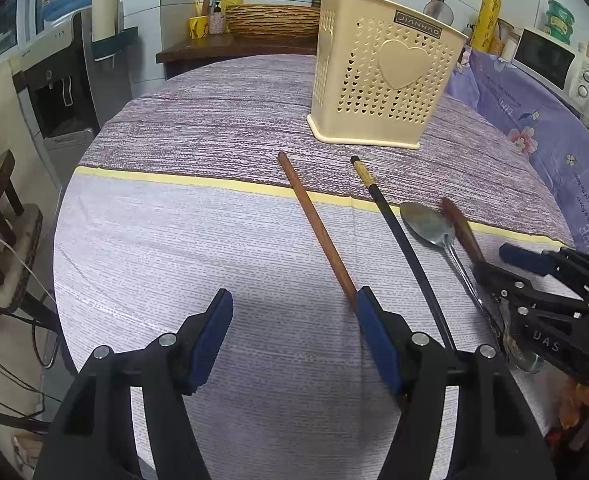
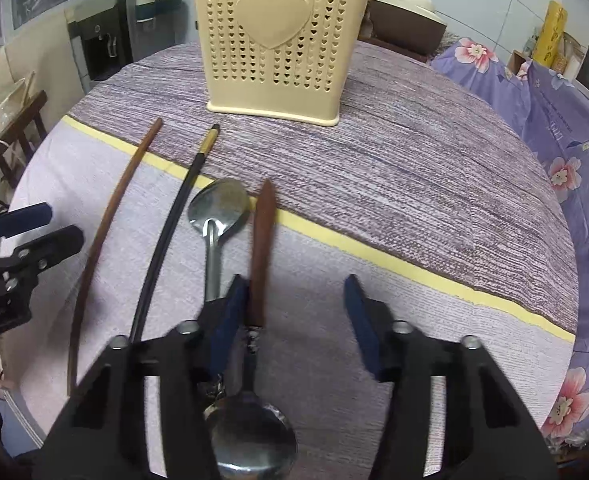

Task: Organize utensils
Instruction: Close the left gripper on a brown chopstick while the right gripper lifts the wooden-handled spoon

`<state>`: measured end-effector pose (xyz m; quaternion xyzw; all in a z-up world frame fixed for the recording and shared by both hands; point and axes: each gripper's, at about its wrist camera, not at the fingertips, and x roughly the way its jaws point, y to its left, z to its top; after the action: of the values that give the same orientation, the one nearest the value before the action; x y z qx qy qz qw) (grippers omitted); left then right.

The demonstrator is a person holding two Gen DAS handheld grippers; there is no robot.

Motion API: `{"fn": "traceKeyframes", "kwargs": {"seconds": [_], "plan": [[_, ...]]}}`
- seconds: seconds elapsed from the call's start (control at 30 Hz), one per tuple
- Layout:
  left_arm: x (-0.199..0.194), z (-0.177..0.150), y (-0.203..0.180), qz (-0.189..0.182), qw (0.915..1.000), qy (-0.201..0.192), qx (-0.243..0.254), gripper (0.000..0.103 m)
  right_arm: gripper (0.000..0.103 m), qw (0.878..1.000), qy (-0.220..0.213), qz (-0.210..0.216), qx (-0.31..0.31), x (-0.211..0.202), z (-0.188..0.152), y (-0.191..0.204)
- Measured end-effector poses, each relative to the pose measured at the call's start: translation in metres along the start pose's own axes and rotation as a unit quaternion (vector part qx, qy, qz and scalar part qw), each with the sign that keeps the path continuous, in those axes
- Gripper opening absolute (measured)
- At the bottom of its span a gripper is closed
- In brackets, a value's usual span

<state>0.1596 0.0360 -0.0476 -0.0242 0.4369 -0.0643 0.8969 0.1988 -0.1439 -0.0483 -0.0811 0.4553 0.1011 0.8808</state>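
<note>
A cream perforated utensil holder [image 1: 382, 80] [image 2: 274, 44] stands upright at the far side of the table. In front of it lie a brown chopstick [image 1: 314, 228] [image 2: 106, 216], a black chopstick with a gold band [image 1: 398, 240] [image 2: 174, 220], a steel spoon [image 1: 426, 222] [image 2: 218, 208] and a brown-handled spoon [image 1: 462, 228] [image 2: 260, 248] with its bowl [image 2: 254, 444] nearest the right wrist camera. My left gripper [image 1: 294, 328] is open and empty, its right finger beside the brown chopstick's near end. My right gripper [image 2: 294, 312] is open, its left finger against the brown handle.
The table wears a purple striped cloth with a yellow band [image 1: 198, 180]. A floral purple cloth [image 1: 542, 128] lies to the right with a microwave [image 1: 554, 64] behind it. A water dispenser [image 1: 58, 80] stands at the left. A side table with a basket [image 1: 270, 20] is behind.
</note>
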Motion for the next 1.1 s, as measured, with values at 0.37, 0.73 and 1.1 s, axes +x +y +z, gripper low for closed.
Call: {"fn": "traceKeyframes", "kwargs": {"seconds": [0.37, 0.73, 1.1], "plan": [[0.000, 0.000, 0.001, -0.002, 1.0000, 0.001, -0.004, 0.064, 0.013, 1.000, 0.002, 0.003, -0.017, -0.005, -0.007, -0.018], [0.004, 0.001, 0.000, -0.007, 0.9999, 0.004, -0.013, 0.064, 0.056, 1.000, -0.008, 0.002, 0.030, 0.000, -0.001, -0.040], [0.008, 0.006, 0.002, 0.001, 0.9998, 0.003, -0.022, 0.064, 0.031, 0.999, 0.021, 0.009, 0.047, 0.028, 0.032, -0.043]]}}
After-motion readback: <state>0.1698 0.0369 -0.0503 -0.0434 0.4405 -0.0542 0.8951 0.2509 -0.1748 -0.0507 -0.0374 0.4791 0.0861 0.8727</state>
